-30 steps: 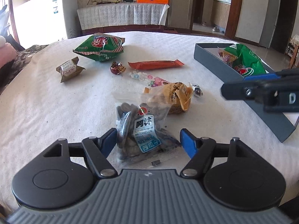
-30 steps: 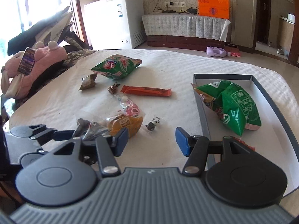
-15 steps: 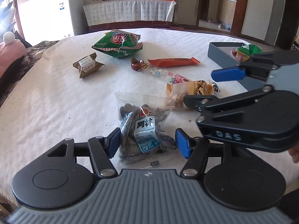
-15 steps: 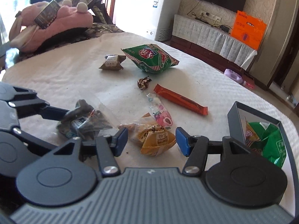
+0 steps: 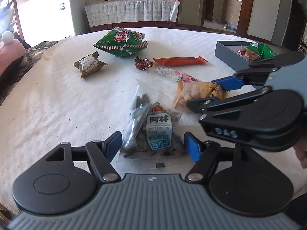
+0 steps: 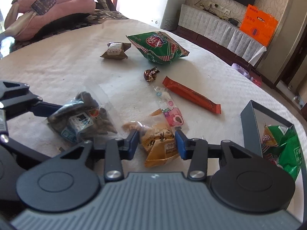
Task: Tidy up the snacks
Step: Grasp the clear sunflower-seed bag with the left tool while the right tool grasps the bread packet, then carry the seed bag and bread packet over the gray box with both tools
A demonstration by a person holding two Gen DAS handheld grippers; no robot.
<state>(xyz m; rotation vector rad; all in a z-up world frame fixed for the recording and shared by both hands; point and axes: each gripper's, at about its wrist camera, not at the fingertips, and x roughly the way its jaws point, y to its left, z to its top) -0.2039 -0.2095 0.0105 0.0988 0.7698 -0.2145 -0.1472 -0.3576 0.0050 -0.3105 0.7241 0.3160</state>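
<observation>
Left wrist view
- Left hand-held gripper [image 5: 152,146]: its jaws are opening, and the clear bag of watermelon seeds [image 5: 153,132] sits between the blue pads, which are not pressing it.
- Seed bag: lies on the white worktop [image 5: 67,105], label up, just ahead of the gripper body.
- Right hand-held gripper [image 5: 209,94]: reaches in from the right, with its fingers on either side of the yellow snack packet [image 5: 195,94].
- Farther snacks: a pink-and-clear candy stick [image 5: 172,73], an orange bar [image 5: 179,61], a foil-wrapped sweet [image 5: 143,63], a brown wrapped cake [image 5: 89,64] and a green crisp bag [image 5: 120,42], all apart from one another.
- Grey tray [image 5: 228,52]: at the right edge, with green and yellow packets inside.

Right wrist view
- Right hand-held gripper [image 6: 156,143]: its jaws are closing around the yellow snack packet [image 6: 161,143], and both blue pads touch its sides.
- Seed bag [image 6: 80,118]: to the left, with a finger of the left hand-held gripper [image 6: 44,107] against it.
- Grey tray [image 6: 249,126]: at the right, well apart from the packet; the green packet [image 6: 285,149] lies inside.
- Orange bar [image 6: 191,94]: lies beyond the candy stick [image 6: 169,105].
</observation>
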